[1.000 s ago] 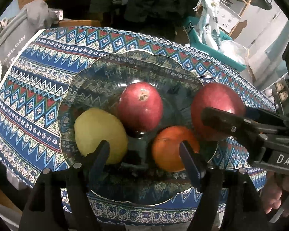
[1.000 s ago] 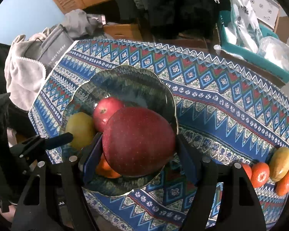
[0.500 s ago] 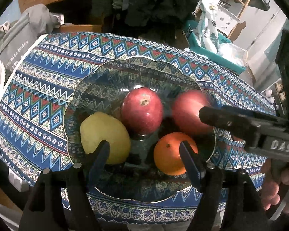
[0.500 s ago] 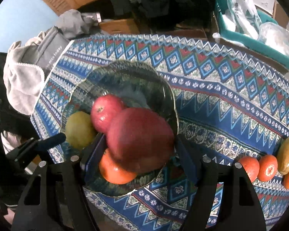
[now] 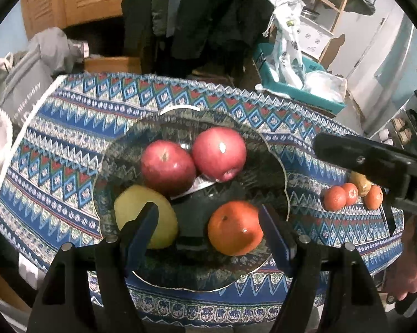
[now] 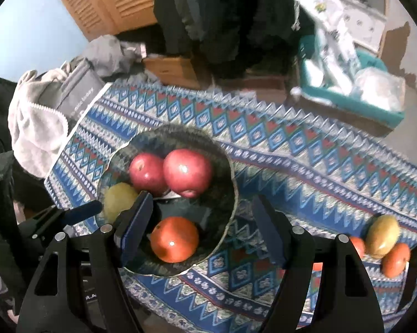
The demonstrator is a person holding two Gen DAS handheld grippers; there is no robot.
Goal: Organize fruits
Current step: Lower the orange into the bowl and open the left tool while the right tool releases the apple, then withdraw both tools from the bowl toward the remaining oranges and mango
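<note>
Red apple point(image 6: 186, 172) in bowl point(image 6: 230, 202), beyond empty, wide-spread right tool point(image 6: 200, 231).

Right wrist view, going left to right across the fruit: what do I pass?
Yellow-green pear → darker red apple → larger red apple → yellow-green mango on the tablecloth → small orange tangerine.

Left gripper point(image 5: 208, 231) spread wide and empty, right gripper point(image 6: 201, 229) likewise spread, holding nothing
</note>
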